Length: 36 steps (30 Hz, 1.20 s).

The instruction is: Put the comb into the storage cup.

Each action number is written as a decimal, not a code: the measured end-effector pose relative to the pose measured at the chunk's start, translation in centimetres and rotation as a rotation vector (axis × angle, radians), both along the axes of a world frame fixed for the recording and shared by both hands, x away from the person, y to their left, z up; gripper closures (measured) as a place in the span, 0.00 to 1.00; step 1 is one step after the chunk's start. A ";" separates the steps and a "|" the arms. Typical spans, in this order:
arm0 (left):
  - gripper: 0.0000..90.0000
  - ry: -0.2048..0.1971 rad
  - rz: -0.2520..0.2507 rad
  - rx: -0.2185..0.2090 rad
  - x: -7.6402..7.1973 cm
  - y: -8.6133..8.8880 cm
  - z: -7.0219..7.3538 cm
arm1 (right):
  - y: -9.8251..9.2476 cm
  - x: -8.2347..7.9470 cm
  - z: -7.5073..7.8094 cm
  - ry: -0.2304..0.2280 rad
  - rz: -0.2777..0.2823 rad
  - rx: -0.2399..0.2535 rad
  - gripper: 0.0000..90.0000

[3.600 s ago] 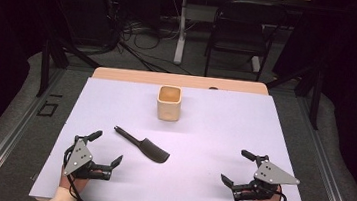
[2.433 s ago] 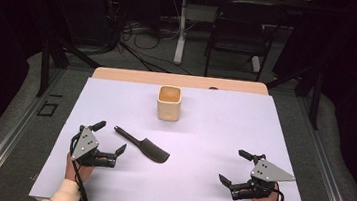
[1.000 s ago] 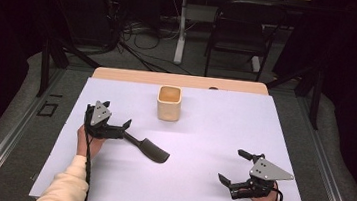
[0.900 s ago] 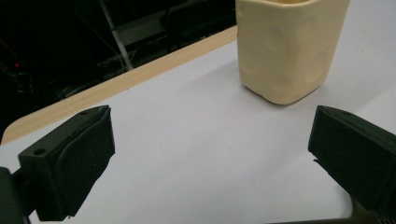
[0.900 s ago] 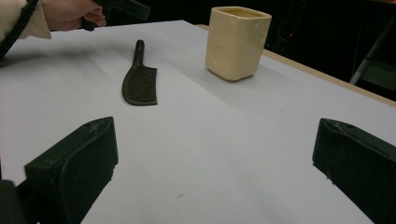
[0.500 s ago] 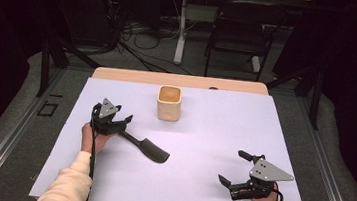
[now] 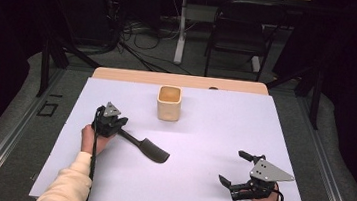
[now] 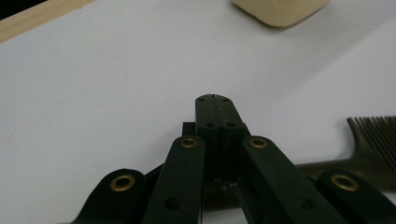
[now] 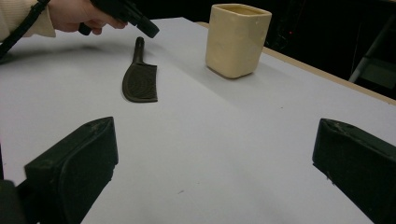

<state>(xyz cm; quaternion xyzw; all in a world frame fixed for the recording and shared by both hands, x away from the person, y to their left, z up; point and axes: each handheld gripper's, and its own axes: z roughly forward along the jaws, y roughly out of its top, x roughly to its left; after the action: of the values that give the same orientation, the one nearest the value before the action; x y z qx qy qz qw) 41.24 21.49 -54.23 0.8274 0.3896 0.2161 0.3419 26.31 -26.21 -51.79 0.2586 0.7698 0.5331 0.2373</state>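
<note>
Tabletop [image 7: 221,150] lit evenly from above, bright pale sheet, no hard glare. Room around and behind it very dark, detail lost in black. Shadows soft and short: faint one beside the cup [image 7: 168,103], thin one under the comb [image 7: 144,147]. High view sharp overall. Left gripper view: near claw links soft, slightly out of focus, cup [image 8: 280,10] blurred at the top edge. Right gripper view: near pads [image 9: 74,163] blurred, mid-distance crisp, mild grain in the dark background.

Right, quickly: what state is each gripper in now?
Left gripper: jaws just closed, shut at the handle of the comb; a grip on it cannot be told.
Right gripper: open, holding nothing.
</note>
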 end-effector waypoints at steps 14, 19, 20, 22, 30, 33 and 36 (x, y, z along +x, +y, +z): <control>1.00 0.040 -0.021 0.069 -0.3 -0.1 -0.4 | 0.0 0.0 0.0 -0.003 0.000 -0.005 0.00; 1.00 0.055 -0.034 0.079 -0.6 -0.1 -0.4 | 0.0 0.1 0.0 -0.002 0.000 -0.004 0.00; 1.00 0.061 -0.037 0.078 -0.7 -0.1 -0.3 | 0.0 0.0 0.0 -0.002 0.000 -0.004 0.00; 1.00 0.074 -0.038 0.082 -0.8 -0.2 -0.4 | 0.0 0.1 0.0 -0.001 0.000 -0.005 0.00; 1.00 0.132 -0.045 0.091 -1.1 -0.3 -0.6 | 0.0 -0.1 0.0 0.000 0.000 -0.007 0.00; 1.00 0.149 -0.048 0.093 -1.2 -0.3 -0.7 | -0.1 -0.1 0.0 0.001 0.001 -0.006 0.00; 1.00 0.165 -0.039 0.083 -1.3 -0.1 -0.7 | -0.1 0.0 0.0 0.001 0.003 -0.009 0.00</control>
<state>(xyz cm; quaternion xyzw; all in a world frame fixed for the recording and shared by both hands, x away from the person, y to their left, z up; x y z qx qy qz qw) 39.93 21.38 -54.89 0.8632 0.3913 0.1564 0.2782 26.35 -26.27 -51.84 0.2565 0.7726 0.5301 0.2373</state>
